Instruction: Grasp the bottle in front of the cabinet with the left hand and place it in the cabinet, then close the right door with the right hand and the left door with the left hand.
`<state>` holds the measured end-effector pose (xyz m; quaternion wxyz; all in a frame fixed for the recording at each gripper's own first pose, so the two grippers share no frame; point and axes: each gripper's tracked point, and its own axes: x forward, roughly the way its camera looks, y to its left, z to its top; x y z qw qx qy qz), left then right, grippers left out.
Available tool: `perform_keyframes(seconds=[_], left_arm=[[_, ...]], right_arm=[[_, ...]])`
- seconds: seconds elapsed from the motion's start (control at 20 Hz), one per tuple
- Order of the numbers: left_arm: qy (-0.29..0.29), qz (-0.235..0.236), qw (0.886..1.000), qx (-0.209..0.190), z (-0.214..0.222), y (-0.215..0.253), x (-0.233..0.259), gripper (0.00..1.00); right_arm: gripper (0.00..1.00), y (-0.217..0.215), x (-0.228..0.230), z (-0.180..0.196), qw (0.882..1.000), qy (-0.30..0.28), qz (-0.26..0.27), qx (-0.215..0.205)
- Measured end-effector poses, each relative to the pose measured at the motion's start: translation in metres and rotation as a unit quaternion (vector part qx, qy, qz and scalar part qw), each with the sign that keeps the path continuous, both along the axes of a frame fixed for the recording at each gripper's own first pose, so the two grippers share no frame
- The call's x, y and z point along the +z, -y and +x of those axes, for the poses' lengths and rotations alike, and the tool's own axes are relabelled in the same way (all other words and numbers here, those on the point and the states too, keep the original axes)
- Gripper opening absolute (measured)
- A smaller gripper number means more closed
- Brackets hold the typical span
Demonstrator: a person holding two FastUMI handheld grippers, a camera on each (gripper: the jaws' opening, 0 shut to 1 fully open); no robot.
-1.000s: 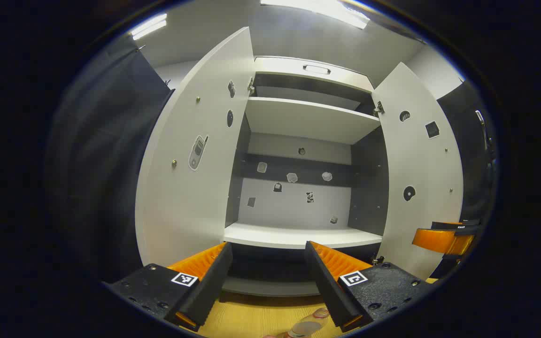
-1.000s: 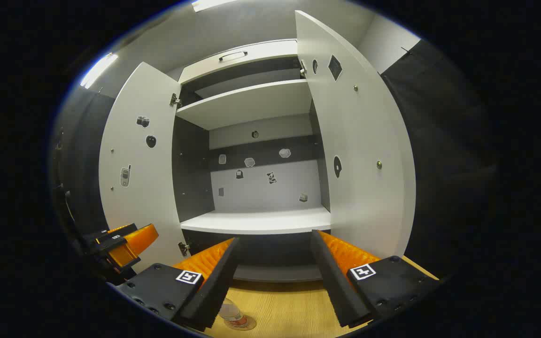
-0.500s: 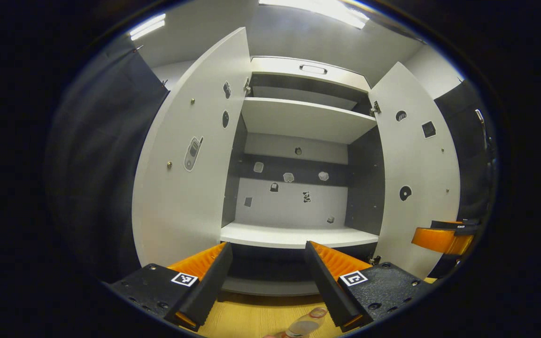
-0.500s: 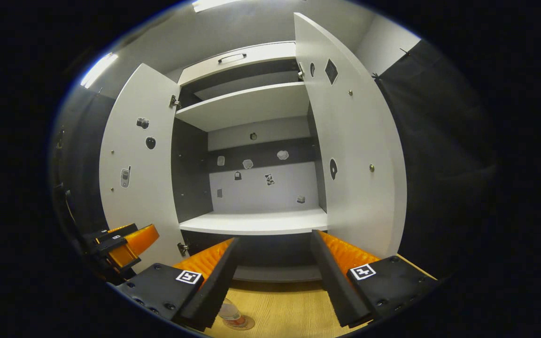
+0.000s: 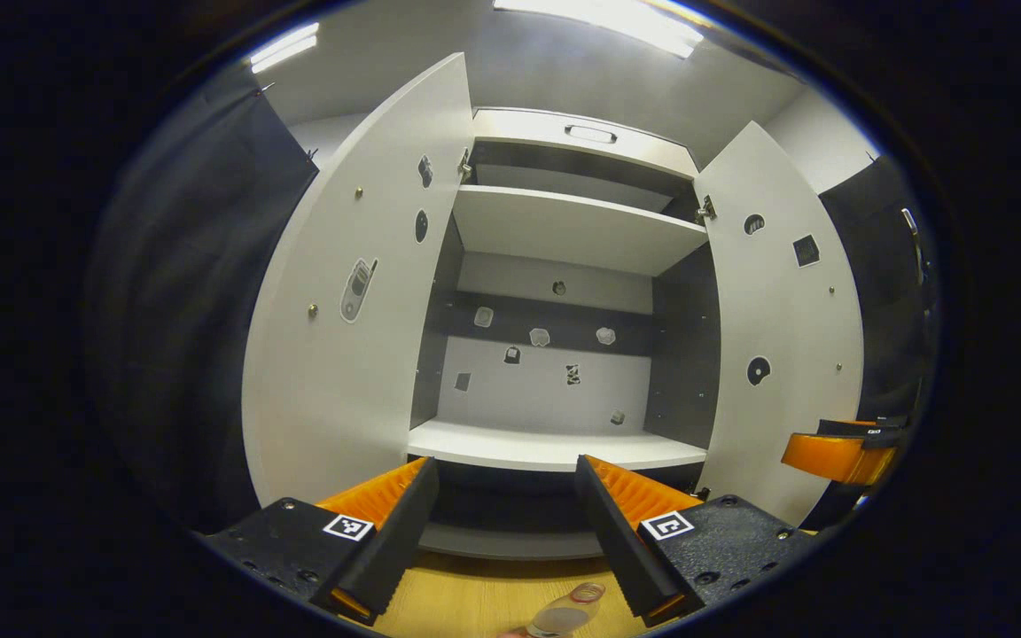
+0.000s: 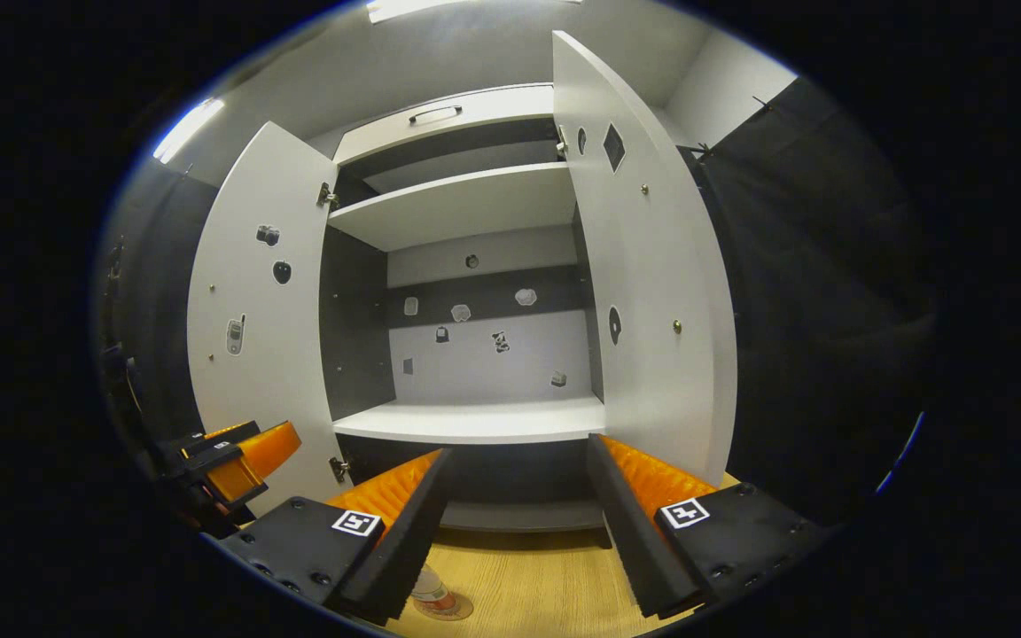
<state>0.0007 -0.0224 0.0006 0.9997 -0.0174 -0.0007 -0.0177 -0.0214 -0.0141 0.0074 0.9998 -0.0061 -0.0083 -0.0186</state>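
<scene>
— So where does the bottle [image 5: 564,616] stand?

— On the wooden surface [image 5: 475,602], in front of the cabinet [image 5: 555,266], close to the surface's near edge. In the left gripper view it sits low between the left gripper [image 5: 506,540]'s fingers, nearer the right-hand one. In the right gripper view it peeks out beside that gripper's left-hand finger.

— And the fingers?

— Both pairs are spread wide and grip nothing. The left gripper is above the bottle, not yet around it. The right gripper [image 6: 519,523] waits off to the side, facing the shelves.

— How do you expect the bottle to handle?

— It looks like clear thin plastic with a pale cap, so I judge it light, smooth and a little springy. Too hard a squeeze may dent it; too light a one may let it slip. How full it is I cannot tell.

— Where would you take hold?

— Across the body below the shoulder, with the fingers square to its sides, keeping it upright.

— And the cabinet?

— The left door [image 5: 351,292] and the right door [image 5: 785,337] both hang open, and the lower shelf [image 5: 555,447] lies bare, ready for the bottle.
</scene>
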Motion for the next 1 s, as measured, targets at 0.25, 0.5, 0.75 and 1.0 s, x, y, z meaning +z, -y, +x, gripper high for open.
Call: perform_keyframes(seconds=[0.25,0.5,0.75,1.0], left_arm=[[-0.061,-0.044,0.994,-0.082,0.012,0.060,-0.051,0.95],[-0.132,-0.009,0.984,-0.117,0.000,0.088,-0.136,0.95],[-0.176,0.026,0.978,-0.111,-0.015,0.078,-0.200,0.95],[-0.233,0.034,0.962,-0.137,-0.040,0.073,-0.257,0.95]], right_arm=[[0.98,0.007,0.001,-0.008,1.000,-0.004,-0.002,-0.008],[0.98,0.020,0.000,-0.015,1.000,-0.008,-0.003,-0.023],[0.98,0.027,-0.008,-0.016,0.999,-0.021,0.004,-0.034],[0.99,0.023,-0.013,-0.012,0.999,-0.030,0.006,-0.029]])
